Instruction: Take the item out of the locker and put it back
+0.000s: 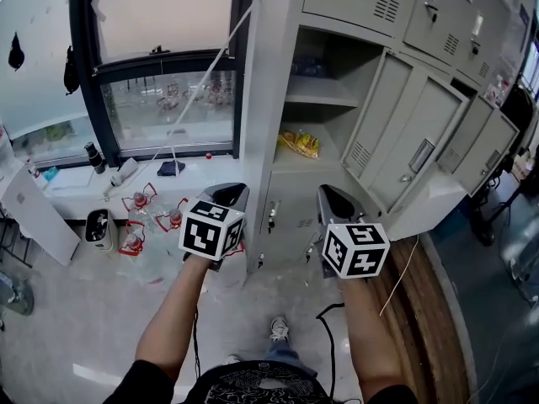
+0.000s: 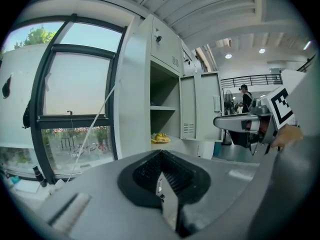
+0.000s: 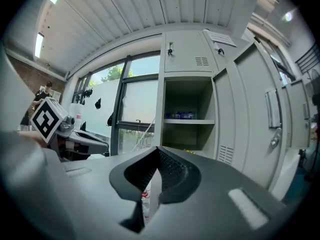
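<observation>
The open locker (image 1: 324, 99) stands ahead with its door (image 1: 396, 133) swung out to the right. A yellow packet (image 1: 299, 144) lies on its lower shelf, also seen as the yellow packet (image 2: 160, 138) in the left gripper view. Small blue items (image 3: 179, 116) sit on the upper shelf. My left gripper (image 1: 227, 194) and right gripper (image 1: 330, 194) are held side by side in front of the locker, below its opening and short of the shelves. The left gripper (image 2: 161, 156) and the right gripper (image 3: 159, 151) both have their jaws together with nothing between them.
Closed lockers (image 1: 455, 23) continue to the right and above. A window (image 1: 160, 99) with a sloping white cord fills the left. Clear red-capped bottles (image 1: 139, 217) lie on the floor at left. A wooden ledge (image 1: 421, 310) runs at right. A person (image 2: 245, 96) stands far off.
</observation>
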The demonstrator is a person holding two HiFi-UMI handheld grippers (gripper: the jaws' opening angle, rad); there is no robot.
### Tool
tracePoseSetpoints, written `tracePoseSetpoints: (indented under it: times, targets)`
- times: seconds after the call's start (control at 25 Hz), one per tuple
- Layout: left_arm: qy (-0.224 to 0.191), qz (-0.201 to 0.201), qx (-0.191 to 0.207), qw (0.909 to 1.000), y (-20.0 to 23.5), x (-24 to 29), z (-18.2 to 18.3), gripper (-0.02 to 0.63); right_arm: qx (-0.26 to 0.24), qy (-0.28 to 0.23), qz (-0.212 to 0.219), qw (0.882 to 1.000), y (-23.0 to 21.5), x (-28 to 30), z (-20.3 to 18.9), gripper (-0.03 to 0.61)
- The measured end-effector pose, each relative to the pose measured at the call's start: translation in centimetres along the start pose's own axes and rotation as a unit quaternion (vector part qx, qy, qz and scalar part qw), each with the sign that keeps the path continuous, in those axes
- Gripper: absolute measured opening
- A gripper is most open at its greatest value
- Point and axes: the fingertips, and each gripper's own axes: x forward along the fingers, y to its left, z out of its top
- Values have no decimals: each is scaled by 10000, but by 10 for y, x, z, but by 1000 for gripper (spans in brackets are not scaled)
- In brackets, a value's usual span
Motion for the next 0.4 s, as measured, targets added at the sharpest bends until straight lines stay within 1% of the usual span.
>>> tracePoseSetpoints:
  times: [0.4]
  targets:
    - [-49, -13, 43, 10000, -4, -3, 5, 0, -52, 5, -71, 10000, -2, -6, 0, 23]
